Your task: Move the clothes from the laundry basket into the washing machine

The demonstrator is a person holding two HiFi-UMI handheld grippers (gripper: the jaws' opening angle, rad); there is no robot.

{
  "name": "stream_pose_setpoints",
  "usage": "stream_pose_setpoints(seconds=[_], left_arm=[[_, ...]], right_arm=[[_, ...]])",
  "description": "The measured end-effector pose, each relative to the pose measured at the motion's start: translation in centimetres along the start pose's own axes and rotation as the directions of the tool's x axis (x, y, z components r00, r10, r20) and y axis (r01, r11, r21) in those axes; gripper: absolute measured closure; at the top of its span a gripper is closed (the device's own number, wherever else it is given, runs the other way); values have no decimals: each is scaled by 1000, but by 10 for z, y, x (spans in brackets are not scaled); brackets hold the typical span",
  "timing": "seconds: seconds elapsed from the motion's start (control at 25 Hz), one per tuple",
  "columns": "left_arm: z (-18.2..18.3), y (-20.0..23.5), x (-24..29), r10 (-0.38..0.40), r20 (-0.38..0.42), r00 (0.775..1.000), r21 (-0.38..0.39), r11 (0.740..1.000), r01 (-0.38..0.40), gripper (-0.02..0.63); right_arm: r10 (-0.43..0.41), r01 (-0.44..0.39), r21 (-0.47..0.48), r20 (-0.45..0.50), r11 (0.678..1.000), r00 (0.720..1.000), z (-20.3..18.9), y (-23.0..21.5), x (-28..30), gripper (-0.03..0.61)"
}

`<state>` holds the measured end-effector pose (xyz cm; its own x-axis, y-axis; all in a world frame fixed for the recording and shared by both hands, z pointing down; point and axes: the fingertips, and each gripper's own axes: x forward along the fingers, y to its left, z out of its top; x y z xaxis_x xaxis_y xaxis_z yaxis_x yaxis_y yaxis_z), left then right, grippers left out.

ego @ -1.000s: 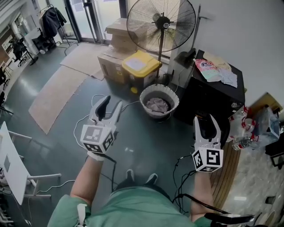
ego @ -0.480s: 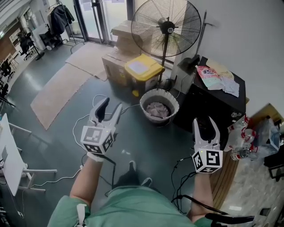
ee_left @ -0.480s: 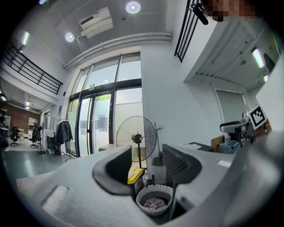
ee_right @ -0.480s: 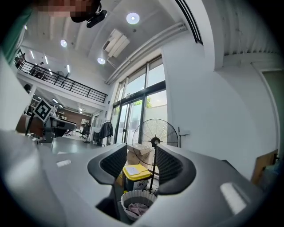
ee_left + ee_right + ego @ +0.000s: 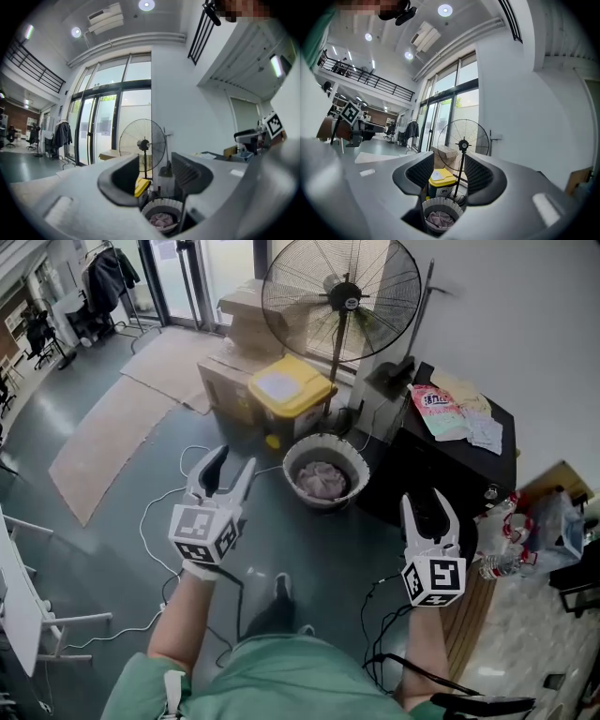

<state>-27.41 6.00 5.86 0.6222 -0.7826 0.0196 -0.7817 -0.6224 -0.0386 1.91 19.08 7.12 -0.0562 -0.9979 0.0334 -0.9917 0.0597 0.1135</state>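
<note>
Pinkish-grey clothes lie bunched inside the white laundry basket, which stands on the floor ahead of both pairs of jaws, well apart from their tips. The left gripper is held level with its jaws spread and nothing between them. In the left gripper view, the basket shows low in the gap between the jaws. The standing fan rises beyond that gap, with the yellow-lidded bin just beside its pole. The right gripper is also held level, its jaws partly spread and gripping nothing. In the right gripper view, the basket again sits low between the two ribbed pads, with the bin and fan farther out along the same line. In the head view, a black machine stands just past the right jaws, to the basket's right and close against it. A pink pouch and papers lie on its top. Cardboard boxes sit beyond the left jaws, next to the bin.
</note>
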Motion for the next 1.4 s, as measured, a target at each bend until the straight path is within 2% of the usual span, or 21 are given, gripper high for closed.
stream_pose_setpoints(seconds=[0.48, 0.72, 0.92, 1.12, 1.4], left_arm=[[-22, 77, 133, -64, -28, 998, -40, 997, 63, 396], [-39, 94, 182, -105, -55, 993, -54, 993, 102, 396], [-45, 100, 211, -105, -66, 992, -53, 993, 101, 396], [-51, 98, 238, -79, -77, 994, -35, 996, 77, 396], [-58, 87, 287, -4, -109, 994, 14, 1000, 6, 394]], right_arm=[[-81, 80, -8, -46, 997, 996, -1, -19, 130, 391], [-103, 104, 12, -54, 995, 993, -8, -27, 176, 391], [-108, 109, 21, -47, 994, 993, -17, -38, 200, 391], [-77, 79, 35, -39, 996, 996, -32, -60, 230, 391], [19, -18, 59, -10, 998, 1000, -57, -101, 294, 391]])
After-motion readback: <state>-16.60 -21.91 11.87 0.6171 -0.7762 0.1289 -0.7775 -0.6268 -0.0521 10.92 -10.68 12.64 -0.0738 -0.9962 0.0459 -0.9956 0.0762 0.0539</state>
